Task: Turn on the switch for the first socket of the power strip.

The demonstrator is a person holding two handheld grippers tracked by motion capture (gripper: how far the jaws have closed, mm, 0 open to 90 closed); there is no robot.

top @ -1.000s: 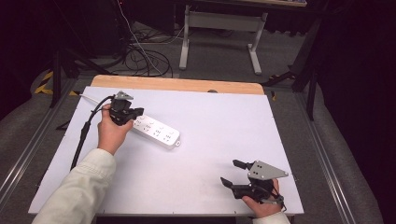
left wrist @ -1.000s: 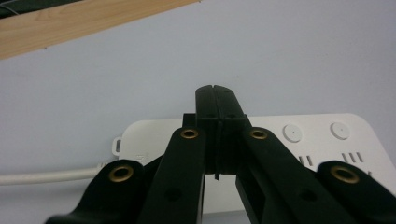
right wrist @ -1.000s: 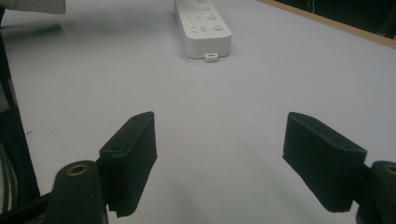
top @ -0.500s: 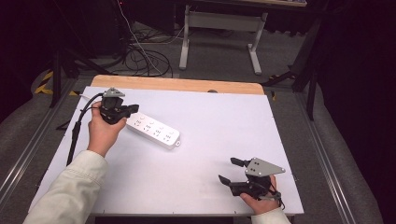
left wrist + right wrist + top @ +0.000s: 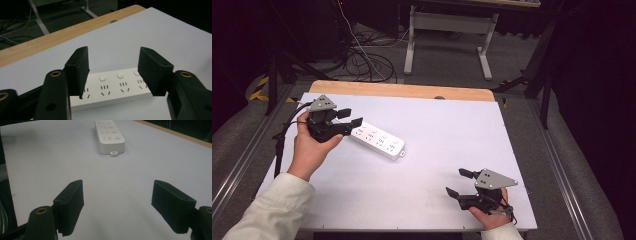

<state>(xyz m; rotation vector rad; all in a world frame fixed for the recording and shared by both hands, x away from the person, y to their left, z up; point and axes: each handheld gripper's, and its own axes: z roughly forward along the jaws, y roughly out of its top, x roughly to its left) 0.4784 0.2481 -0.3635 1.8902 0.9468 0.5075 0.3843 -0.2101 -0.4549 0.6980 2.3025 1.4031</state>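
A white power strip (image 5: 378, 140) lies slantwise on the white table top (image 5: 447, 130), left of the middle. My left gripper (image 5: 350, 117) hovers just above its left end; its jaws have just been opening and stand apart with nothing between them. In the left gripper view the power strip (image 5: 117, 86) sits below and beyond the two black pads (image 5: 78, 68), showing its sockets and round buttons. My right gripper (image 5: 459, 182) rests open near the front right edge, empty. The right gripper view looks across bare table toward the power strip (image 5: 109, 136).
A wooden strip (image 5: 402, 91) borders the table's far edge. A black cable (image 5: 279, 145) trails from the left gripper over the left edge. Behind the table stand a desk frame (image 5: 447, 30) and loose cables (image 5: 362, 62) on the floor.
My left gripper has lifted and drawn back to the left off the power strip, and its jaws have parted. The right gripper has stayed where it was.
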